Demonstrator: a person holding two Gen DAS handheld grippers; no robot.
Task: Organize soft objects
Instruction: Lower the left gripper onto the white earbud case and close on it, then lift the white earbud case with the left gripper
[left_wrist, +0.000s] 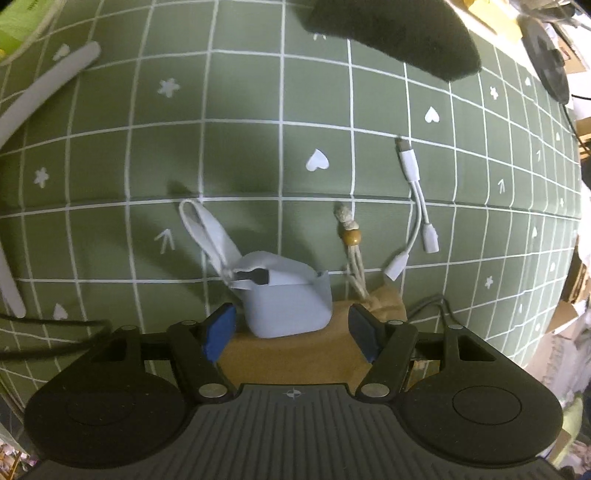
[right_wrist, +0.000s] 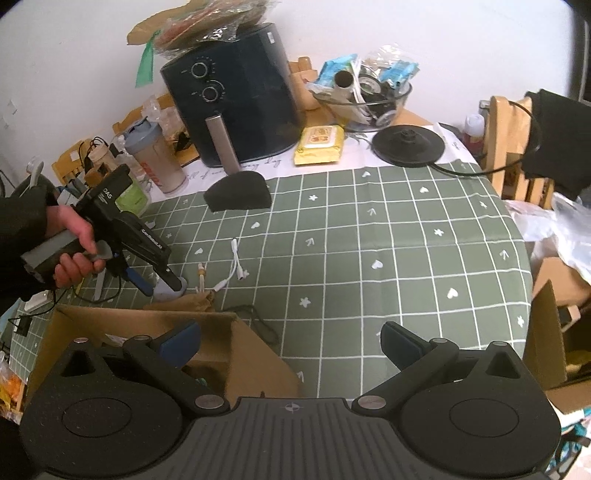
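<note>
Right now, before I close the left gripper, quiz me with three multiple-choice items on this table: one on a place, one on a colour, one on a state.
1. Where does the grey silicone case sit?
A. on the brown drawstring pouch
B. inside the cardboard box
C. on the black foam pad

2. What colour is the splitter cable?
A. black
B. white
C. green

3. How does the left gripper stand?
A. shut on the case
B. shut on the cable
C. open, pads either side of the case

Answers: A, the case rests on the pouch's tan fabric; B, its plugs and cords are white; C, gaps show between both blue pads and the case.
</note>
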